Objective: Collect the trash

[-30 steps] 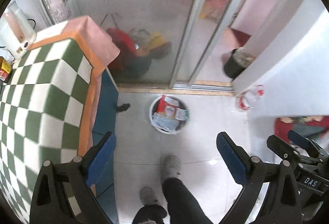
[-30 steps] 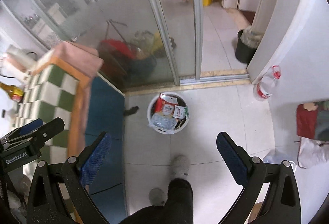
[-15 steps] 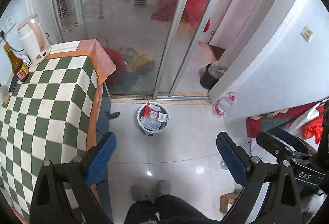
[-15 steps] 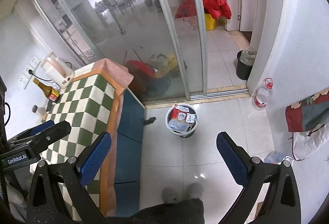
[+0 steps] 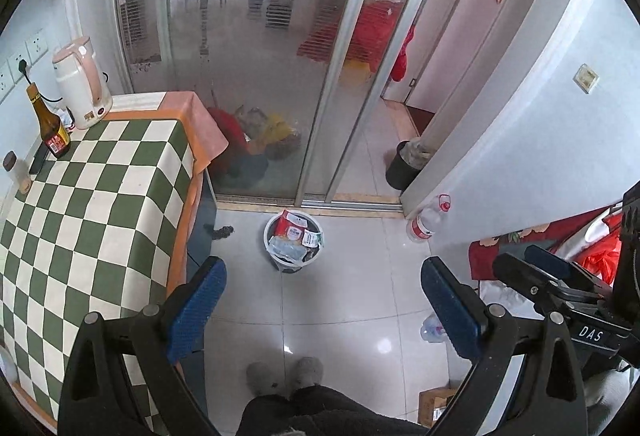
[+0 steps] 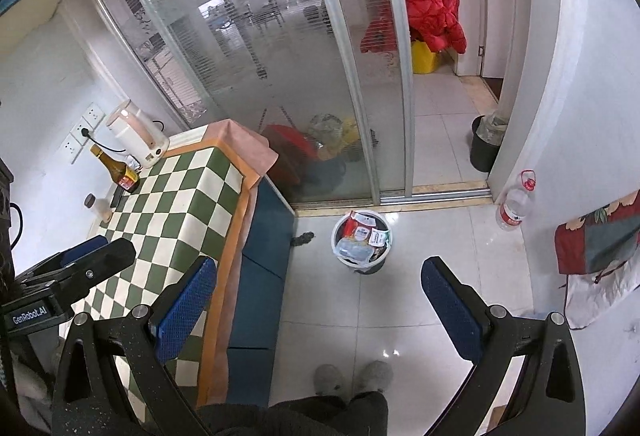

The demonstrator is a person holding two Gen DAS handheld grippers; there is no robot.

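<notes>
A white waste bin full of wrappers and plastic trash stands on the tiled floor near the sliding glass door; it also shows in the right wrist view. My left gripper is open and empty, high above the floor and well back from the bin. My right gripper is open and empty, also held high and back. The right gripper's body shows at the right of the left wrist view. The left gripper's body shows at the left of the right wrist view.
A table with a green-checked cloth stands left, with a kettle, a brown bottle and a small jar. A plastic water bottle leans by the wall. A black bin stands past the door. My slippers are below.
Both grippers have risen and pulled back from the bin, which now looks smaller and farther. More of the table and room has come into view. Both stay open.
</notes>
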